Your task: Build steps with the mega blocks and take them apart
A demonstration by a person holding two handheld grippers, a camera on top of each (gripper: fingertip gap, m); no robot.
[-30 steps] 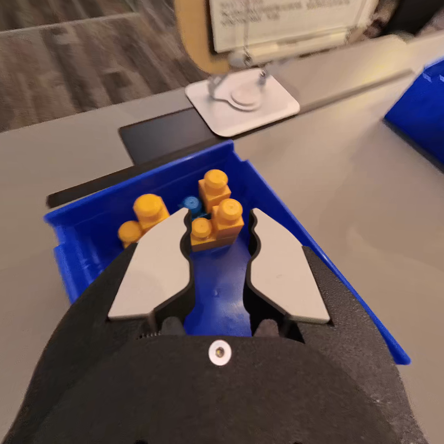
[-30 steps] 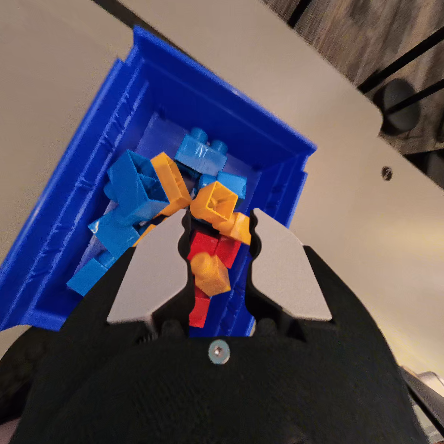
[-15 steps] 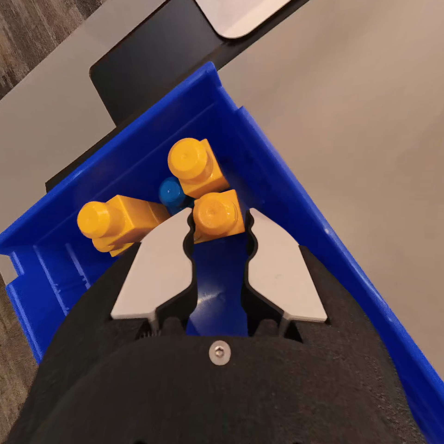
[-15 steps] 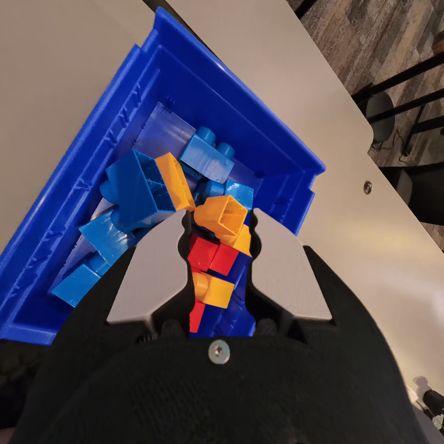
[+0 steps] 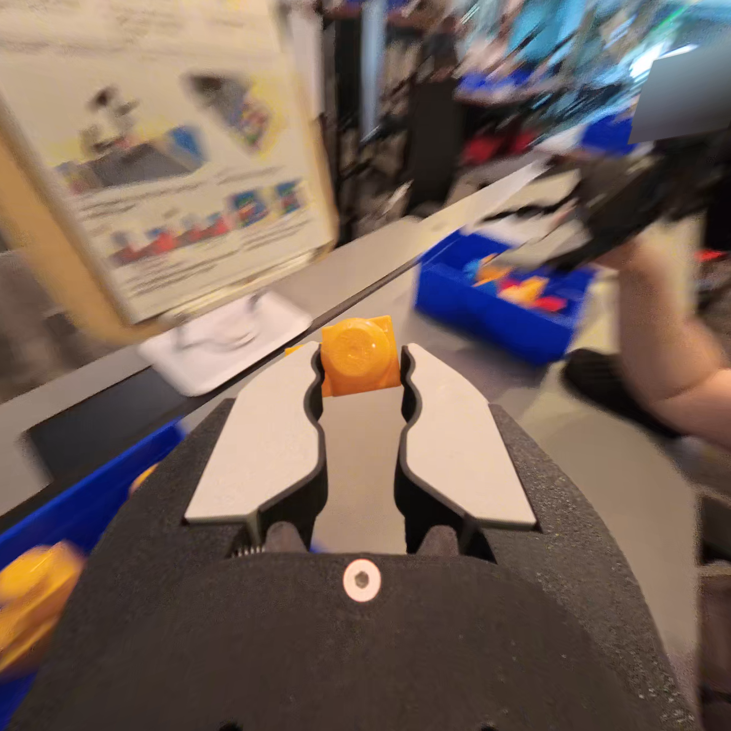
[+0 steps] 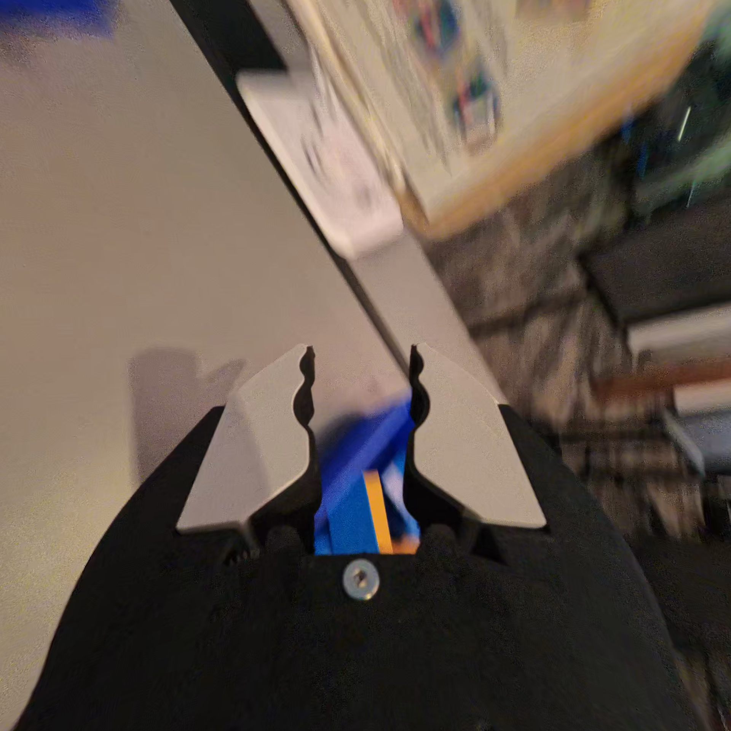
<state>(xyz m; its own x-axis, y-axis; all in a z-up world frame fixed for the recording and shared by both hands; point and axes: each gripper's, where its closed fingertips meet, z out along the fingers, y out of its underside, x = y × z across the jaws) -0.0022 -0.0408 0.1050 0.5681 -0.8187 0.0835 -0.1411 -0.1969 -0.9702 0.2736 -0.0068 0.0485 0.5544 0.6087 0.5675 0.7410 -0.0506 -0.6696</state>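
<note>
Orange plastic fills the tip of my left gripper (image 5: 360, 366): I have my jaws clamped on an orange block (image 5: 359, 359), its round stud turned back toward my camera and its flat sides pressed by the grey fingers (image 5: 273, 427). I hold it by the sides, I judge, so that the stud and the hollow underside remain free for pressing onto another piece. It hangs above the bare grey table (image 5: 494, 395), clear of the blue bin (image 5: 91, 510) at my lower left, where another orange block (image 5: 31, 585) lies blurred at the edge of view. Across the table a second blue bin (image 5: 490, 316) holds a jumble of blue, orange and red blocks, and over it, in the left wrist view, hovers my right gripper (image 5: 526, 247), smeared by motion, with a person's arm (image 5: 672, 356) behind it. In its own view my right gripper (image 6: 362, 350) has its jaws apart with nothing between them; through the gap near the base I see only the blue wall of the bin (image 6: 368, 435) and slivers of blue and orange block below. An instruction sheet on a white stand (image 5: 221, 344) leans at the far side. No steps are yet built, so I take this as the start: one piece in hand, the other side not yet holding its partner. Everything is blurred, so finer detail escapes me.
</note>
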